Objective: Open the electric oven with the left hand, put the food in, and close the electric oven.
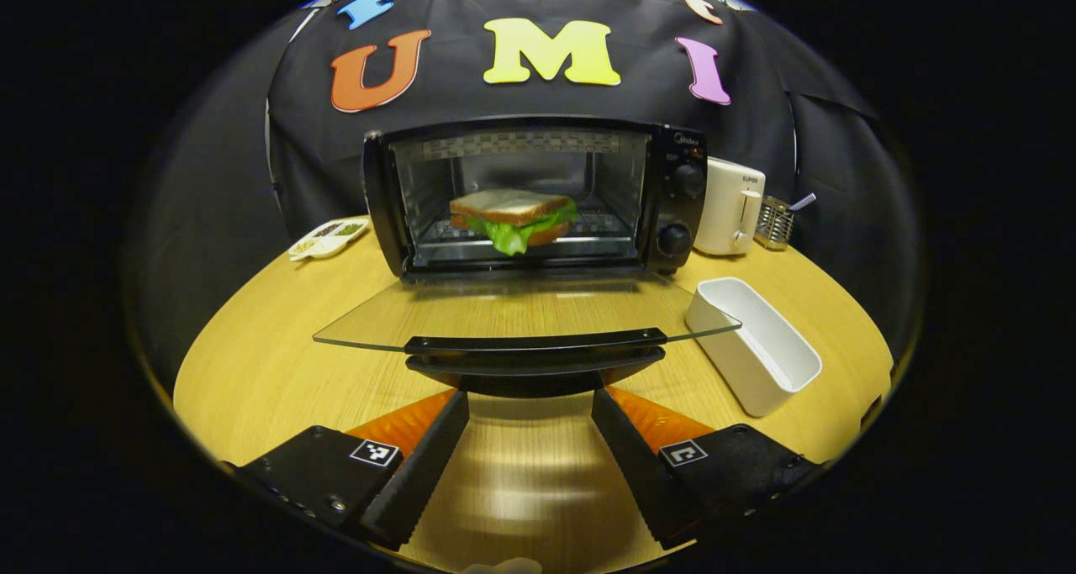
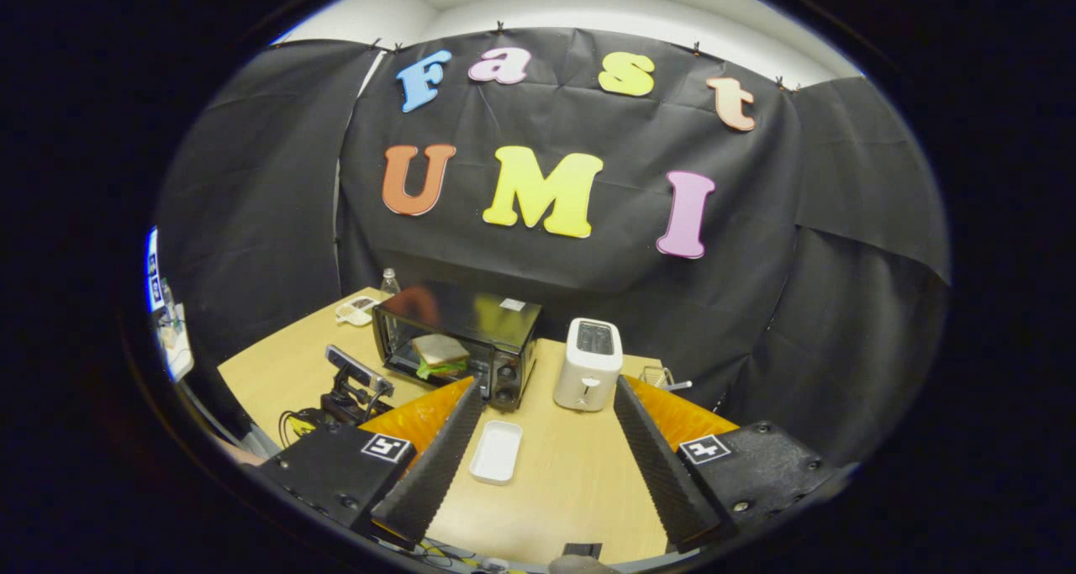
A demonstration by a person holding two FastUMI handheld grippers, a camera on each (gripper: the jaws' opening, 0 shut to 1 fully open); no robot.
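Observation:
The black electric oven point(image 1: 538, 196) stands with its glass door point(image 1: 521, 309) folded flat toward me. On the rack inside lies a sandwich point(image 1: 514, 217) with lettuce. My left gripper point(image 1: 530, 402) is open, its tips just short of the door's black handle point(image 1: 534, 344) and on either side of its middle, with nothing between them. From the right gripper view, high above the table, I see the oven point(image 2: 496, 318), the sandwich point(image 2: 439, 351) and the left gripper point(image 2: 357, 382) at the door's front. My right gripper point(image 2: 546, 389) is open and holds nothing.
An empty white rectangular tray point(image 1: 756, 347) lies right of the door. A white toaster point(image 1: 730, 206) and a small wire basket point(image 1: 775, 221) stand right of the oven. A divided dish point(image 1: 328, 238) sits at the left, a bottle point(image 2: 388, 282) behind it.

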